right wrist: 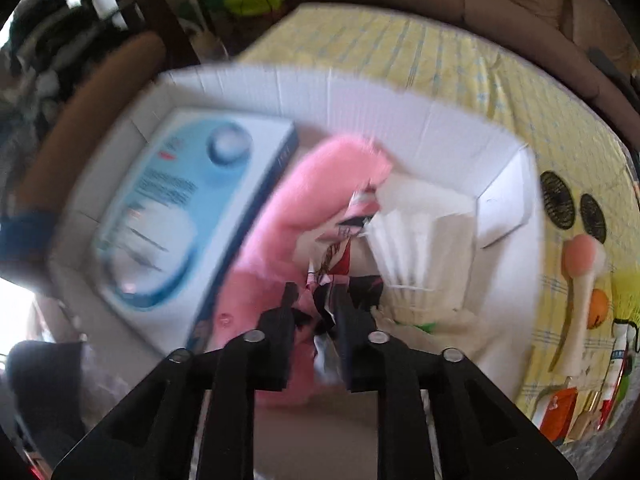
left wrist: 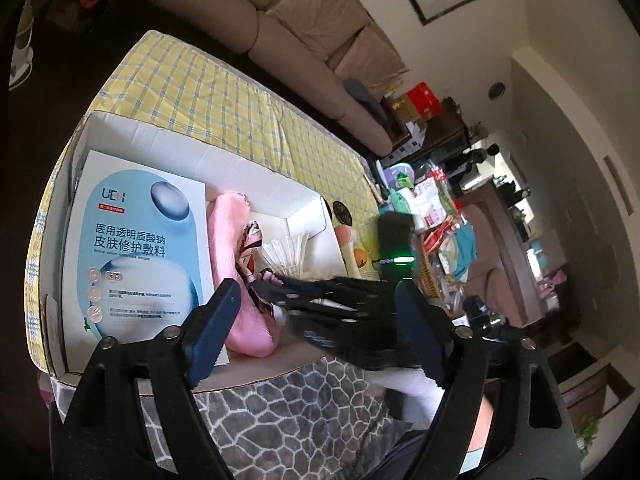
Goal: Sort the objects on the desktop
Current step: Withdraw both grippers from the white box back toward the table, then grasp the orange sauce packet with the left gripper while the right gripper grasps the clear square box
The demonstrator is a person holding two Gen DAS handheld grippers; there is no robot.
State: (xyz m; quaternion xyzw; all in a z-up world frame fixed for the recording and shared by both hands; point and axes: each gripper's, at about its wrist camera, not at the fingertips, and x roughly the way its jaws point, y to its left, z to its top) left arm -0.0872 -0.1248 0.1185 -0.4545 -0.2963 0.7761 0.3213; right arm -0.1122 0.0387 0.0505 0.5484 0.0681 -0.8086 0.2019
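Observation:
A white cardboard box [left wrist: 192,136] [right wrist: 400,96] sits on a yellow checked cloth. It holds a blue-and-white skincare carton [left wrist: 140,248] [right wrist: 180,208], a pink cloth [left wrist: 228,220] [right wrist: 312,184], a white shuttlecock [left wrist: 286,254] [right wrist: 408,256] and a patterned pink-black fabric piece [left wrist: 251,246] [right wrist: 340,256]. My right gripper [right wrist: 318,308] [left wrist: 280,284] reaches into the box, shut on the patterned piece between the pink cloth and the shuttlecock. My left gripper [left wrist: 320,332] stands open at the box's near edge with nothing held. The right view is motion-blurred.
Beside the box on the cloth lie two black round mats [right wrist: 556,200], a peach-headed brush [right wrist: 580,264], an orange item [right wrist: 598,308] and tubes. A beige sofa [left wrist: 312,20] runs behind the table. A cluttered basket [left wrist: 440,232] stands to the right. A stone-patterned fabric [left wrist: 300,400] lies below.

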